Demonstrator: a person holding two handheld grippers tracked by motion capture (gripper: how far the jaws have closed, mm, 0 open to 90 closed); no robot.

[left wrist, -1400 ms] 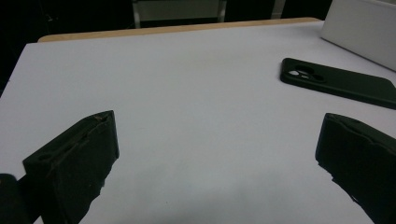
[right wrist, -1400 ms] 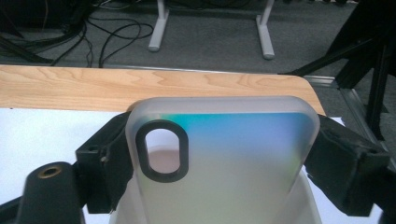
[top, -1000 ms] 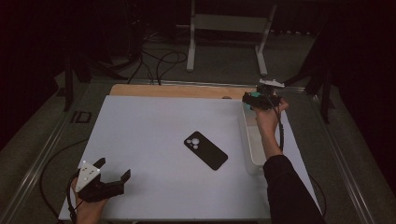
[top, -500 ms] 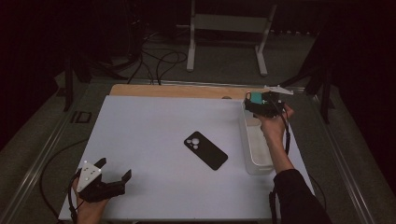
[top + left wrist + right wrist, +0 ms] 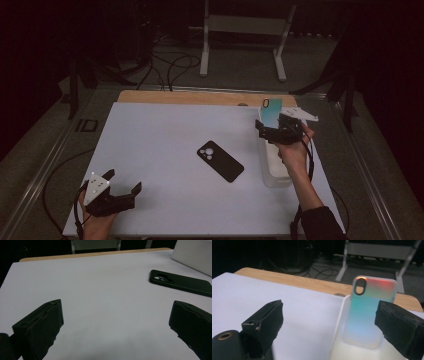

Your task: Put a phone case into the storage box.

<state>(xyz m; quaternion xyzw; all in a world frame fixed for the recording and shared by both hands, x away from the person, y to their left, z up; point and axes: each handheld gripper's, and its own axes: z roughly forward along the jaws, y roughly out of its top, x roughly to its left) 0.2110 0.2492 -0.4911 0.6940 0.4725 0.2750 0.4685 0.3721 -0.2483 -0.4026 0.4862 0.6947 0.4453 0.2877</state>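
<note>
High view shows my right gripper (image 5: 266, 131) raised over the far end of the white tray (image 5: 274, 172) at the table's right side, with the iridescent phone case (image 5: 270, 112) standing upright just beyond it. Right gripper view tells me the jaws are spread wide: the case (image 5: 370, 312) stands on end in the tray (image 5: 338, 340) between and beyond them, its lower edge on the tray floor, neither pad touching it. So I judge the grasp is not yet made; closing on the case and lifting it out is left. My left gripper (image 5: 120, 192) rests low at the near left corner of the white table (image 5: 150, 145), jaws likewise apart and holding nothing, with the black phone case (image 5: 220, 160) lying flat mid-table, well apart from both grippers.
</note>
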